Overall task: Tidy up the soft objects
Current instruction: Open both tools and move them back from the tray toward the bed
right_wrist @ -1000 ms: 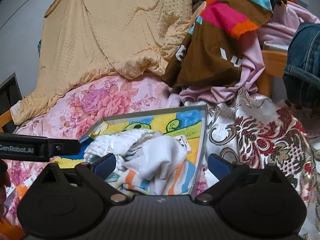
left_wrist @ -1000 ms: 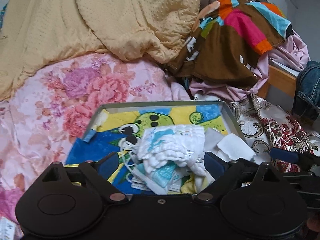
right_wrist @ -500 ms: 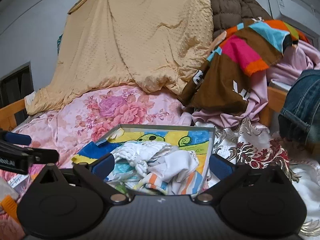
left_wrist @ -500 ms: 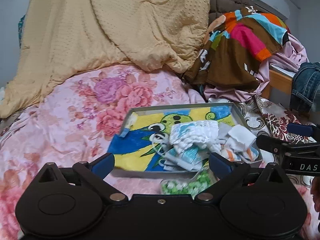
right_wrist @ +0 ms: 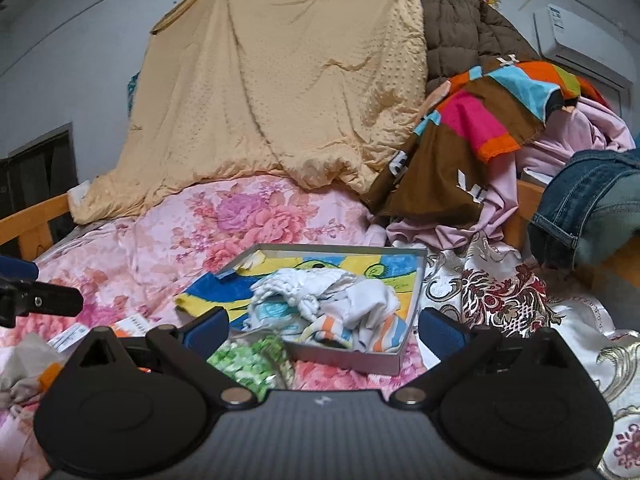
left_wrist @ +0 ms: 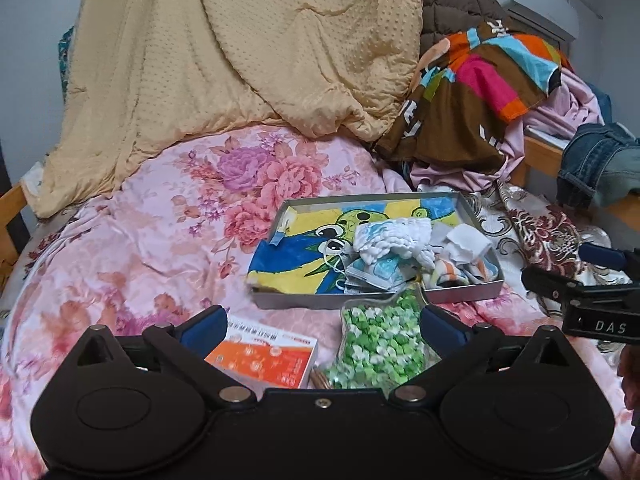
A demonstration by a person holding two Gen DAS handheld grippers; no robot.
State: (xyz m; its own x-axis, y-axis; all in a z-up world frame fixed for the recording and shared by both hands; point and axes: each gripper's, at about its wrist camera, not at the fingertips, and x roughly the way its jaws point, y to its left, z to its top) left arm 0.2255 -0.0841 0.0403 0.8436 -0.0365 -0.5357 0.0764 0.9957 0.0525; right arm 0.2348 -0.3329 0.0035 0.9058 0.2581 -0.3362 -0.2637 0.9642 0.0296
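Observation:
A grey tray [left_wrist: 440, 297] [right_wrist: 352, 358] with a bright cartoon lining rests on the pink floral bedspread [left_wrist: 140, 240]. Piled at its right end are a white knitted cloth [left_wrist: 394, 236] [right_wrist: 304, 284], face masks [left_wrist: 372, 274] and a striped cloth [left_wrist: 460, 270] [right_wrist: 380, 332]. My left gripper [left_wrist: 322, 326] hovers open in front of the tray, above a clear bag of green stars [left_wrist: 380, 344] [right_wrist: 244, 360] and an orange box [left_wrist: 268, 360]. My right gripper [right_wrist: 324, 326] also stands open with nothing between its fingers, and shows at the right edge of the left wrist view [left_wrist: 592, 276].
A heaped yellow quilt [left_wrist: 248, 52] fills the back. Colourful brown cloth [left_wrist: 472, 100], pink fabric and jeans [left_wrist: 600, 160] pile up at the right on a wooden frame. A brocade cloth [right_wrist: 500, 300] lies right of the tray. Papers lie at the left [right_wrist: 72, 336].
Both grippers have pulled back and up from the tray, so the tray looks smaller. The bag of green stars and the orange box have come into view in front of it.

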